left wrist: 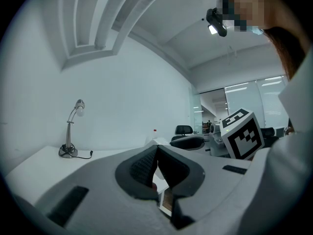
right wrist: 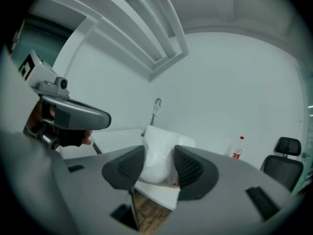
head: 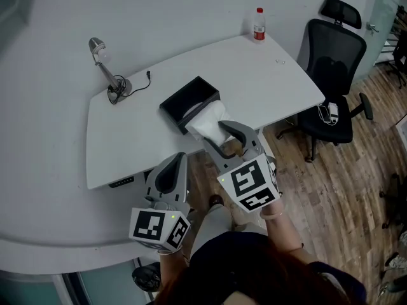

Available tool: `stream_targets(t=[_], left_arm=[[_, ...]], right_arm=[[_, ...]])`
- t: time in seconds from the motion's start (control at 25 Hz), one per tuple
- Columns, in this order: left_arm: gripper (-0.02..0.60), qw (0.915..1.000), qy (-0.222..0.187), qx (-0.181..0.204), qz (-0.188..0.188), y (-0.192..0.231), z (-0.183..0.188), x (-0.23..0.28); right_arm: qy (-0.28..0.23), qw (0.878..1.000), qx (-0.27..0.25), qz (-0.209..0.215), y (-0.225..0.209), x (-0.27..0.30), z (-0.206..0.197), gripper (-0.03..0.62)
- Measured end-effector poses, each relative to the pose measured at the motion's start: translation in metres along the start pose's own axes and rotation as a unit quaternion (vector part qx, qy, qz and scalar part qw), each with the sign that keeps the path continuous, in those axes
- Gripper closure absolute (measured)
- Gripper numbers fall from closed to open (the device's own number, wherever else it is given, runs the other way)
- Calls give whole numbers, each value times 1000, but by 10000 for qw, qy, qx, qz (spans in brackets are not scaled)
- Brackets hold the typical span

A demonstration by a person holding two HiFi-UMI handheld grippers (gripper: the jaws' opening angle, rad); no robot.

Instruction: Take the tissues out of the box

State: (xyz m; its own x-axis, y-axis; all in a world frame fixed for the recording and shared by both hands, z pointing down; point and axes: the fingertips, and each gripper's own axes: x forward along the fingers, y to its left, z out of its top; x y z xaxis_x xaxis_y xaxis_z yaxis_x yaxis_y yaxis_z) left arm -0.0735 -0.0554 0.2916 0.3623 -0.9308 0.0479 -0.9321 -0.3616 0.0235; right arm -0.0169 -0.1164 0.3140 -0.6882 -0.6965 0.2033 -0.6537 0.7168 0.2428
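Grey right gripper [right wrist: 159, 156] level around tissues [right wrist: 158, 140]

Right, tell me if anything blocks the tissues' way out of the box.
Nothing visible does. The right gripper grips the tissues at the open end of the box; the left gripper is off to the side, shut.

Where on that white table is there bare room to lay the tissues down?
The widest bare stretch of table runs right of the black box toward the bottle at the far corner. Another lies front left, between the lamp and the near edge. The front middle is crowded: tissues, right gripper and left gripper.
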Motion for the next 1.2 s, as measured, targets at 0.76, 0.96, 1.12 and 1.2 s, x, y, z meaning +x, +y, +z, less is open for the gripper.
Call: stream_targets(t=[0.76,0.96,1.12,1.2], left_arm=[[560,9999,-72,115,107,-43,0,-51],[560,9998,-97,135,131,-57,0,-61],[560,9997,-117,139,140,-66,0,-64],[560,9997,-122,144,136,-72,0,-66]], right_arm=[[-404,9990,172,31,26,-68,5,396],[-519,9985,160,50,30,-87,9,398],[-624,9979,170,46,30,-101,12,398],[-661,9976,178,43,31,-109,12,398]])
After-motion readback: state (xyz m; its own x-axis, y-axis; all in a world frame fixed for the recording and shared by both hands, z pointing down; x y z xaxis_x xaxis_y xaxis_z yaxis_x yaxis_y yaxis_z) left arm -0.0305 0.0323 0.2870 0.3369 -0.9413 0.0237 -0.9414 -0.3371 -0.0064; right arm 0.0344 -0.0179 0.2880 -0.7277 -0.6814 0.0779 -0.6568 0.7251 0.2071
